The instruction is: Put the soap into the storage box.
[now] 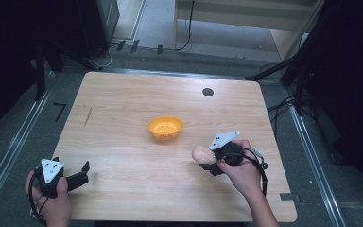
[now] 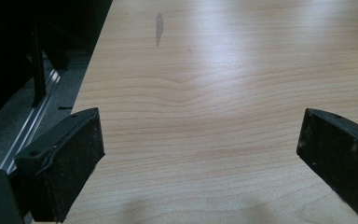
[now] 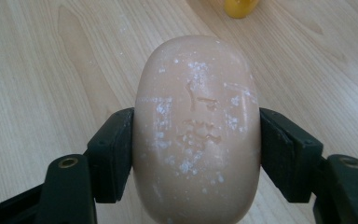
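A pale peach bar of soap (image 3: 196,126), oval and flecked with white, is clamped between the black jaws of my right gripper (image 3: 196,149). In the high view that soap (image 1: 201,153) is held a little above the table at the right front, with my right gripper (image 1: 211,161) shut on it. An orange bowl (image 1: 165,127) stands at the table's middle, up and to the left of the soap; its edge (image 3: 240,7) shows at the top of the right gripper view. My left gripper (image 1: 86,171) rests at the front left corner, jaws wide apart over bare wood (image 2: 200,140).
The wooden table (image 1: 123,104) has a dark round hole (image 1: 208,91) near its far edge and a thin grey mark (image 1: 88,116) at the left. Dark stands and cables surround the table on a grey floor.
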{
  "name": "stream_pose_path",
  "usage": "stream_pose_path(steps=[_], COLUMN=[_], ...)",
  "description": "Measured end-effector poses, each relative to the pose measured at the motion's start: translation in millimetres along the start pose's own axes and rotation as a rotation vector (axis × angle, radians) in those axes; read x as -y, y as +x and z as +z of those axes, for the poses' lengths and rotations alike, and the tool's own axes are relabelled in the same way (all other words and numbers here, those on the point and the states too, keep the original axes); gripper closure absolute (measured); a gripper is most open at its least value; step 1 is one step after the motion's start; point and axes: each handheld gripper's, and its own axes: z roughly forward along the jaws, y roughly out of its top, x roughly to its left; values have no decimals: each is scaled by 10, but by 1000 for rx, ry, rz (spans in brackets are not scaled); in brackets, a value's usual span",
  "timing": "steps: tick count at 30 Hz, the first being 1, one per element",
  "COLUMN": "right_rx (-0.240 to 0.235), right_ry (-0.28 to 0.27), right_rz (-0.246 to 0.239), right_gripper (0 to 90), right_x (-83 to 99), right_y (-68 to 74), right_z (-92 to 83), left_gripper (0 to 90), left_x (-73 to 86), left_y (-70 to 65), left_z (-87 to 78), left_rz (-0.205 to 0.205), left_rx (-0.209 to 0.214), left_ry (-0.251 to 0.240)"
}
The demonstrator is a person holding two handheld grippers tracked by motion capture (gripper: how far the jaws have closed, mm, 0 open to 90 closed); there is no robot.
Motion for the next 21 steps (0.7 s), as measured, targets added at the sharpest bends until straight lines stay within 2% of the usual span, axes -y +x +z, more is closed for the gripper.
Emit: stream_pose_path(steps=[21], right_rx=[-2], right_ry=[3], right_rz=[-47], right_gripper=[336], right_x=[-281], right_y=[-158], right_z=[0], left_gripper=[9], left_x=[1], left_y=[-4], left_z=[-4], left_rz=[12], left_rx=[6], left_ry=[-2])
